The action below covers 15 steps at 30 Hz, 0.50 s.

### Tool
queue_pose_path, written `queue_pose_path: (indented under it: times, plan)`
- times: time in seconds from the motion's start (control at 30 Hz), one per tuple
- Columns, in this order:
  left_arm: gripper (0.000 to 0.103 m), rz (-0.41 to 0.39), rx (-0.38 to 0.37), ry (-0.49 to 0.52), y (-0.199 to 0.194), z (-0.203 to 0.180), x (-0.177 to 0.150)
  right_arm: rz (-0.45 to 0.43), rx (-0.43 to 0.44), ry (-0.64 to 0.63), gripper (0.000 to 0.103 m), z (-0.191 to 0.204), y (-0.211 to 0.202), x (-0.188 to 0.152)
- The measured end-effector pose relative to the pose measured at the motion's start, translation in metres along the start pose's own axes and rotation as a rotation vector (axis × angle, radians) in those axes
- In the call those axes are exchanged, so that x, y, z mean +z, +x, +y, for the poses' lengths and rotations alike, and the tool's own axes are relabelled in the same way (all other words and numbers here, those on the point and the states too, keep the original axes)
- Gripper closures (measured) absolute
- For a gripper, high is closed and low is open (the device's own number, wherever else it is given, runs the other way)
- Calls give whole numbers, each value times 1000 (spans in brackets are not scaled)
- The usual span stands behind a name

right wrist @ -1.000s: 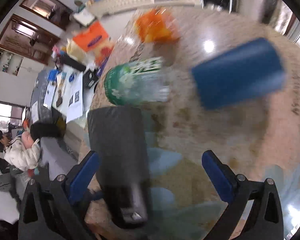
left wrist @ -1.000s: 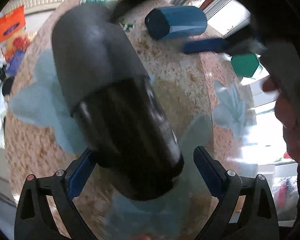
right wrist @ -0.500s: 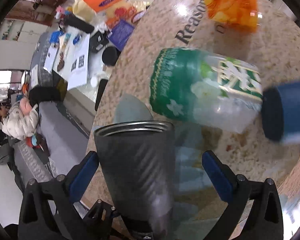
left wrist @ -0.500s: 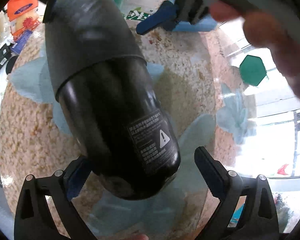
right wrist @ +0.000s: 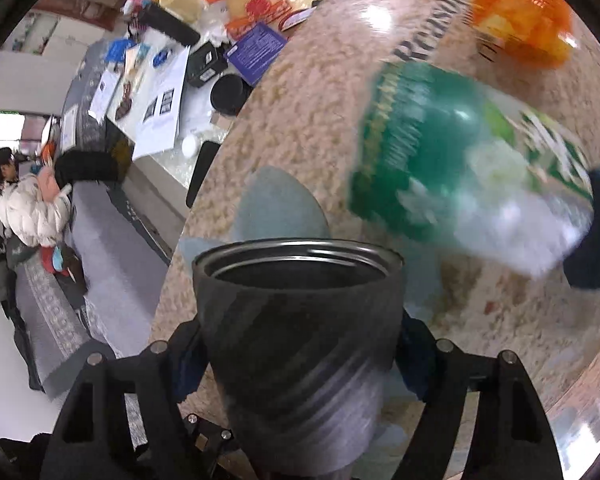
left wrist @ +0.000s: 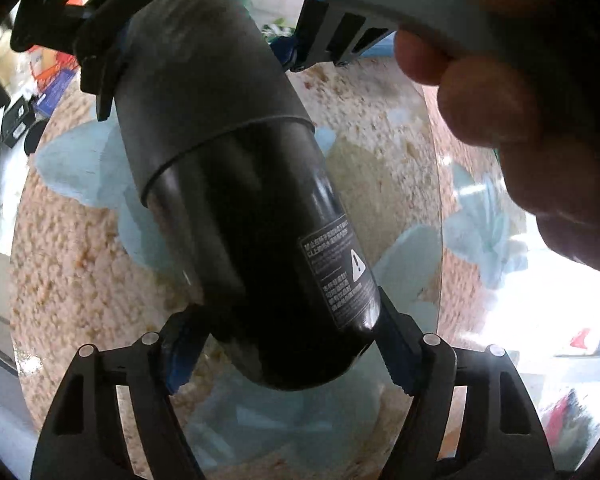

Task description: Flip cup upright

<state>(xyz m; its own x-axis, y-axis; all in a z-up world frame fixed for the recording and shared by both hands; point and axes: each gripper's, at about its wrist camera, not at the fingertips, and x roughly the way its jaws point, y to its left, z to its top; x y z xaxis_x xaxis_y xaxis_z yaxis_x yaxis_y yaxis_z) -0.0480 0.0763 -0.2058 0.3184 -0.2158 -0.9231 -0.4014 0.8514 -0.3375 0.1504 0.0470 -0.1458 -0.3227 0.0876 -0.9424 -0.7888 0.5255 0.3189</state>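
A black insulated cup [left wrist: 236, 168] with a matte grey upper sleeve is held off the speckled table. My left gripper [left wrist: 280, 344] is shut on its glossy base end, which carries a white warning label [left wrist: 336, 264]. My right gripper [right wrist: 296, 352] is shut on the grey sleeve just below the open metal rim [right wrist: 296, 256], which points away from that camera. The right gripper also shows at the top of the left wrist view [left wrist: 204, 28], clamped around the cup's upper end, with the person's hand [left wrist: 512, 120] behind it.
A green and clear plastic bottle [right wrist: 464, 176] lies on its side beyond the cup. A dark blue cup [right wrist: 596, 232] lies at the right edge. An orange snack bag [right wrist: 516, 12] sits farther back. The table edge [right wrist: 204, 216] drops off at left.
Both grippers have closed on the cup, left on the base and right on the sleeve. The right gripper has come in closer, and the cup's open rim now faces away from it.
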Motion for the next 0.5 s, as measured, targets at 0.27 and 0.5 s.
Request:
queue_pose_path:
  times: [0.27,0.5]
  plan:
    - [25,-51,42,225,-5,-52,-21,-187,28,118,27,-32,-38,-36]
    - [28,-155,99,468,-6,-103,-37,-449,15,212,27,-60,-92,-90]
